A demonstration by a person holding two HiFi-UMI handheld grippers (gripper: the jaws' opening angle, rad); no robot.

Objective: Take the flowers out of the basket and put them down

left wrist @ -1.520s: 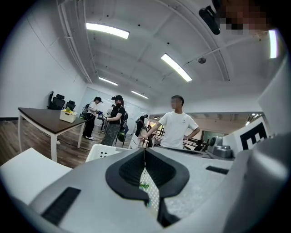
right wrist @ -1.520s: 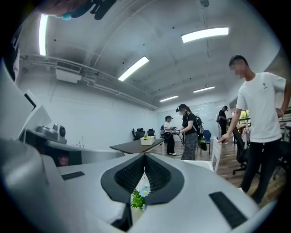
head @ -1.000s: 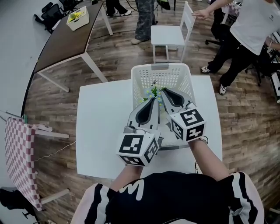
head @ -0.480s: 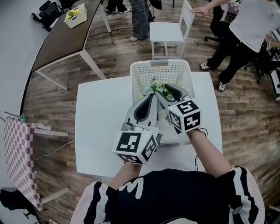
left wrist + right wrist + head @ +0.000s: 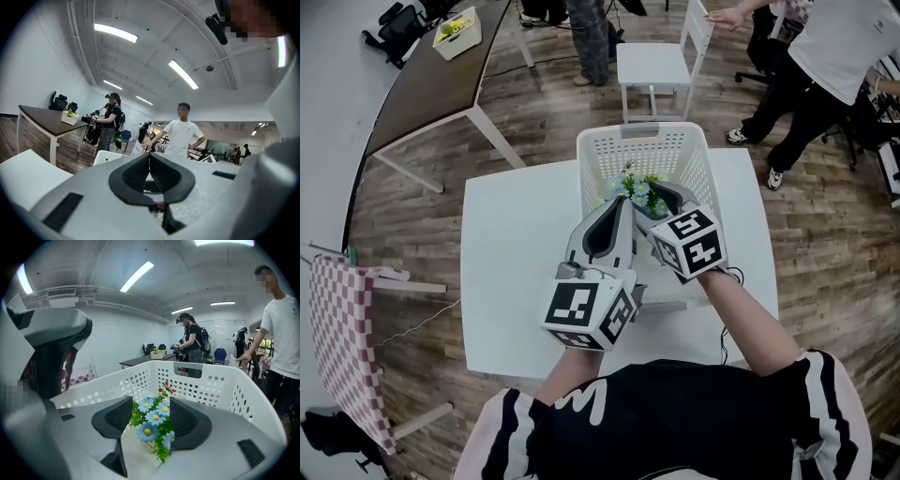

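A white perforated basket stands on the white table. Inside it stands a small bunch of blue daisies with green leaves, with a red butterfly pick behind. My right gripper dips into the basket. Its jaws have just been opening, and the flowers stand between them in the right gripper view. My left gripper hangs level beside it over the basket's near left. Its jaws meet at the tips in the left gripper view, with nothing between them.
The basket's wall rises close ahead of the right jaws. Beyond the table stand a white chair and a brown table bearing a white box. A checked seat is at left. People stand at the far right.
My right gripper has sunk into the basket toward the flowers and its jaws have spread apart around them. The left gripper has kept still.
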